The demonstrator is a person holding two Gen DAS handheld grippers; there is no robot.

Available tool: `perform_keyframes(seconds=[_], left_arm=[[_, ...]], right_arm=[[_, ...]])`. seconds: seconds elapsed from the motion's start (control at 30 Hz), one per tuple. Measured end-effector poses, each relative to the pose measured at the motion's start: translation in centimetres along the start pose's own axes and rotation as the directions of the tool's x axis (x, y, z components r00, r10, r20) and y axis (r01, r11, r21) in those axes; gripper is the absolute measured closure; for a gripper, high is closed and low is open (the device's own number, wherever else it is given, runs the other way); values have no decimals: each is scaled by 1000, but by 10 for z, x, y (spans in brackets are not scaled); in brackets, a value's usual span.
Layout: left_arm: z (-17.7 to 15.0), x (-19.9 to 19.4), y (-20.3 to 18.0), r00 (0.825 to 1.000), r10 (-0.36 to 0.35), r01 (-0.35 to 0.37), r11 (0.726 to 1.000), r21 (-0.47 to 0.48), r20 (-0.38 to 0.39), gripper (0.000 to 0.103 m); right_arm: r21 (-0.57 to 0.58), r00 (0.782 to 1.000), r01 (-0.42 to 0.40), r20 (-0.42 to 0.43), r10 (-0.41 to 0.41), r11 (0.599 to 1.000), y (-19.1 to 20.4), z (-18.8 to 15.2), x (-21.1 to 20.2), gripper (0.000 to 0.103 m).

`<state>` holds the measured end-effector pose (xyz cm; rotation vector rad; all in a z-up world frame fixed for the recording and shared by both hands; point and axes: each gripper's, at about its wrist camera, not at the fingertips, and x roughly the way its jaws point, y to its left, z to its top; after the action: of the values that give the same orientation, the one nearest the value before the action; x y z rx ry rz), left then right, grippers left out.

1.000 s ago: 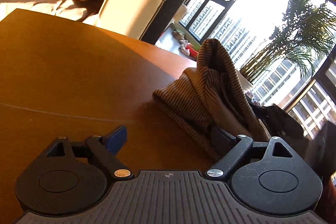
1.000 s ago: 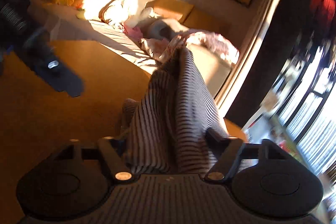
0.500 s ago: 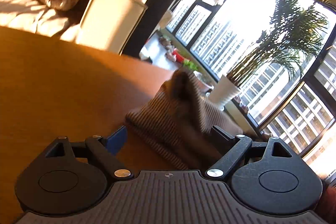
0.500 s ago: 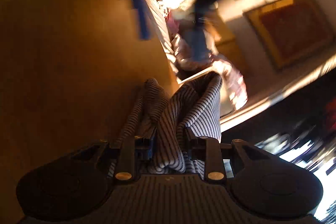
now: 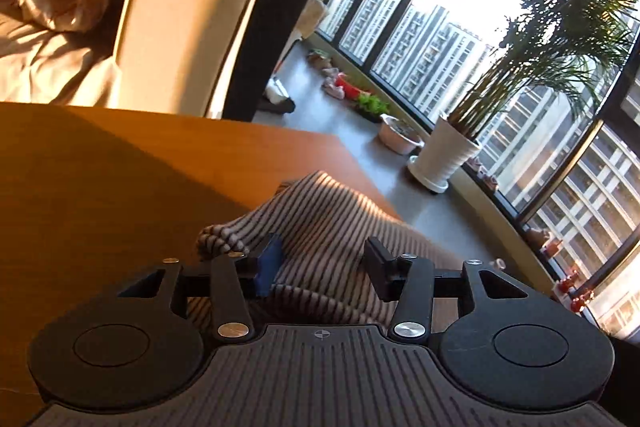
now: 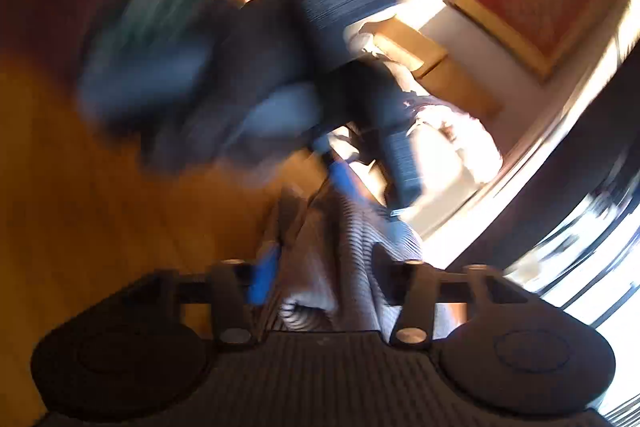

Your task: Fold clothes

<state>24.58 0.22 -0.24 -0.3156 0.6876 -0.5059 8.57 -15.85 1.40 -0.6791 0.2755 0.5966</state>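
A brown striped knit garment [image 5: 332, 227] lies bunched on the wooden table [image 5: 100, 167] near its far right corner. My left gripper [image 5: 322, 261] hovers right over it, jaws open, with the cloth between and under the fingers. In the blurred right wrist view my right gripper [image 6: 324, 269] has its jaws apart with the same garment [image 6: 340, 247] bunched between them; whether it still grips the cloth is unclear. The left gripper [image 6: 352, 171] shows there as a dark blur just beyond the garment.
The table edge [image 5: 360, 171] drops to a grey floor on the right. A sofa [image 5: 176, 39] with heaped cloth stands behind the table. A potted palm [image 5: 448, 155] and a bowl [image 5: 400, 139] stand by the window.
The left gripper has moved right over the garment and narrowed its jaws. The garment has dropped from a raised peak to a low heap. The right gripper's jaws have widened.
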Motion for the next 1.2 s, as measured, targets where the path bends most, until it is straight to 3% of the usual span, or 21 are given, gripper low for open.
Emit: perform_keyframes(seconds=[0.1,0.17,0.2,0.23,0.27,0.3,0.33,0.4,0.47,0.53,0.6,0.67,0.77,0.83,0.93,1.03,1.1,1.2], left_arm=[[-5,-5,8,1000,-12,12,1000,-17,9,51],[-7,-7,6,1000,-6,6,1000,4,10,51],[-8,-8,5,1000,-3,3,1000,10,12,51],[-9,-9,5,1000,-3,3,1000,10,13,51],[-10,-10,5,1000,-4,4,1000,10,15,51],[-11,-11,6,1000,-7,7,1000,10,15,51],[-11,-13,8,1000,-11,11,1000,13,14,51],[-12,-16,11,1000,-16,16,1000,21,13,51],[-14,-18,12,1000,-16,16,999,35,15,51],[-14,-20,16,999,-29,28,999,25,16,51],[-15,-21,21,999,-43,43,999,10,20,51],[-15,-21,24,998,-53,53,999,2,24,51],[-15,-21,25,998,-57,57,998,-3,28,51],[-14,-21,25,998,-59,60,998,-4,28,51],[-14,-25,28,997,-70,70,998,-6,30,51],[-13,-34,31,996,-74,75,997,-13,41,50],[-13,-49,30,995,-71,73,997,-17,63,45],[-18,-75,32,992,-67,70,997,-24,111,26]], right_arm=[[258,998,-37,65,21,965,-45,3,-9,35],[366,996,-58,87,28,929,-60,1,0,36],[396,996,-65,84,34,916,-63,-1,5,43],[385,997,-65,55,47,920,-56,-4,13,54],[358,997,-72,5,75,931,-43,-7,25,59],[313,995,-75,-42,93,947,-25,-12,34,58],[225,997,-42,-59,57,973,-6,-16,37,46],[67,997,13,-80,-8,998,27,-20,42,40],[168,996,-49,-65,60,985,11,-14,39,38],[343,988,-135,-18,150,930,-27,-8,32,38],[488,985,-165,33,170,857,-65,-8,25,37],[600,990,-136,53,130,788,-101,-15,22,29],[693,999,-31,-8,50,720,-137,-43,37,21],[747,995,2,-66,72,664,-144,-67,58,21],[841,988,-43,-44,147,540,-139,-96,74,21],[844,990,-61,-16,138,533,-117,-110,62,21],[829,989,-64,-22,147,555,-110,-103,62,20],[797,986,-62,-45,161,601,-103,-84,54,19]])
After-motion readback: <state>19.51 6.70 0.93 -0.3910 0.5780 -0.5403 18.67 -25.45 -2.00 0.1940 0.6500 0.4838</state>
